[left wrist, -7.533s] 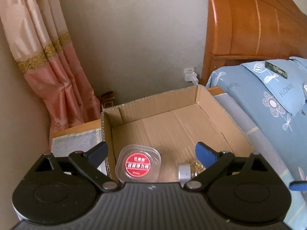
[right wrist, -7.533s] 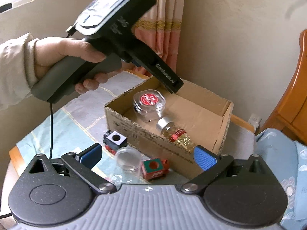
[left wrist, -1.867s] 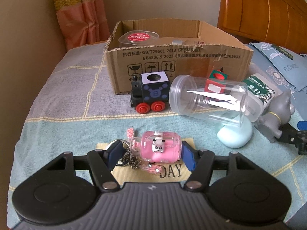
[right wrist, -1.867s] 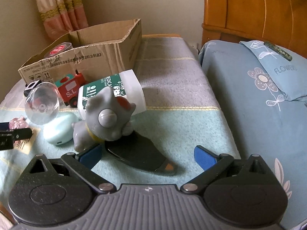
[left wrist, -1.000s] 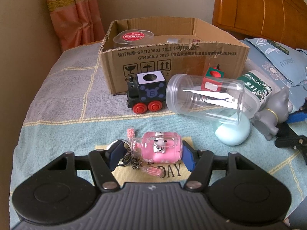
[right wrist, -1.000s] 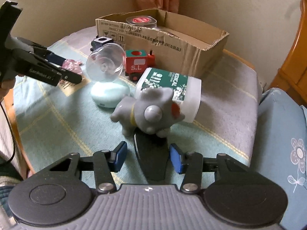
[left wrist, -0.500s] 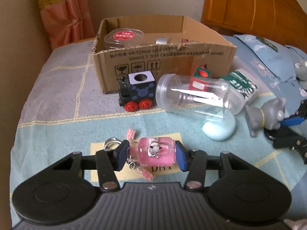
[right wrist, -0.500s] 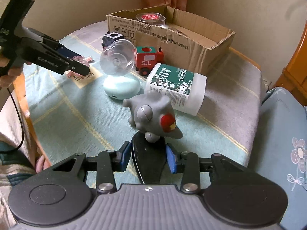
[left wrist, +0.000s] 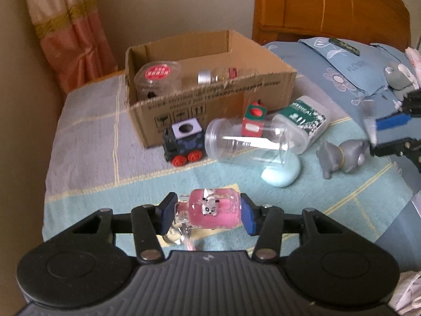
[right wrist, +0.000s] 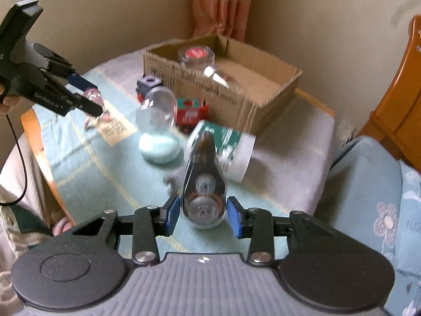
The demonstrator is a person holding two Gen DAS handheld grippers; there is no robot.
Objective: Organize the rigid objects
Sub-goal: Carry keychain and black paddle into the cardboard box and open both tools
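My left gripper (left wrist: 208, 213) is shut on a pink bottle keychain (left wrist: 213, 210) with a small panda on it, lifted off the cloth. The right wrist view shows this left gripper (right wrist: 88, 101) at the left with the pink bottle (right wrist: 93, 96). My right gripper (right wrist: 204, 213) is shut on a black teardrop-shaped tape dispenser (right wrist: 204, 181), held tip forward above the table. The open cardboard box (left wrist: 210, 105) stands at the back and holds a red-lidded clear jar (left wrist: 158, 76) and a small glass bottle (left wrist: 210, 75).
In front of the box lie a black toy train (left wrist: 184, 142), a clear plastic jar (left wrist: 247, 142), a red toy train (left wrist: 254, 118), a white and green bottle (left wrist: 302, 121), a pale blue oval case (left wrist: 281, 173) and a grey toy cat (left wrist: 342, 158). A bed (left wrist: 342, 60) adjoins the right side.
Both grippers closed on their things and rose. The pink bottle left its yellow card, and the dispenser came out from under the grey cat.
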